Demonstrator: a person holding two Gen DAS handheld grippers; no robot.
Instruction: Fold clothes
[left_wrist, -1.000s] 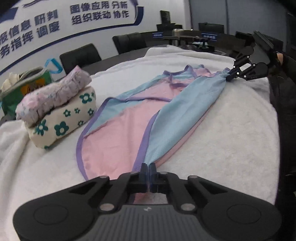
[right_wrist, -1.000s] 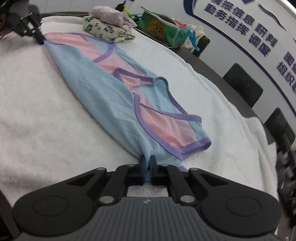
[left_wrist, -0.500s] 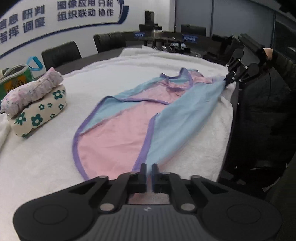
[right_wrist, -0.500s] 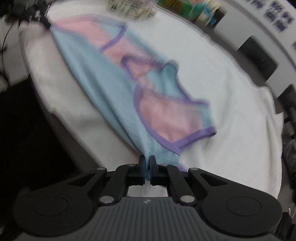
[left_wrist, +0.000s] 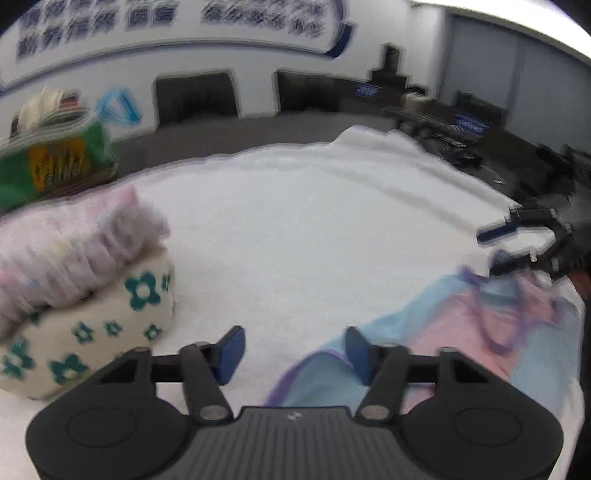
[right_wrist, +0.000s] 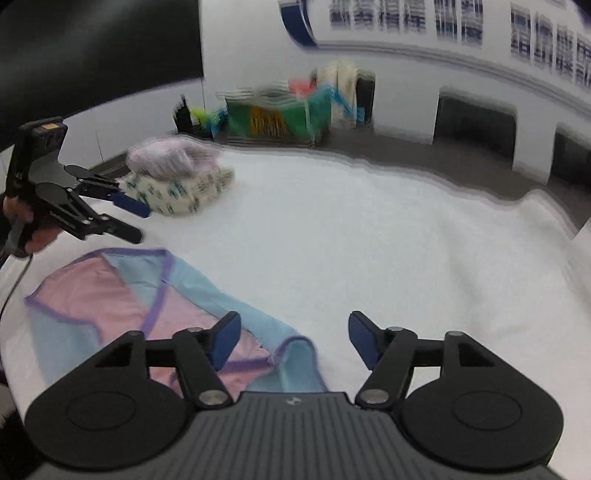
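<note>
**Both grippers spread over one pastel garment**

While both views are motion-blurred, the left gripper (left_wrist: 291, 349) shows its jaws wide apart, holding nothing. One pink and light-blue garment with purple trim (left_wrist: 443, 332) lies flat on the white towel-covered table (left_wrist: 314, 229), its near edge under the left gripper's right finger. The right gripper (right_wrist: 293, 341) is likewise spread and empty, with the garment (right_wrist: 122, 299) beneath its left finger and trailing off to the left. Farther back sit two folded clothes in one stack: a pale pink piece on a cream piece with teal flowers (left_wrist: 96, 325). Beyond them stands one green bag (left_wrist: 55, 166).
</note>
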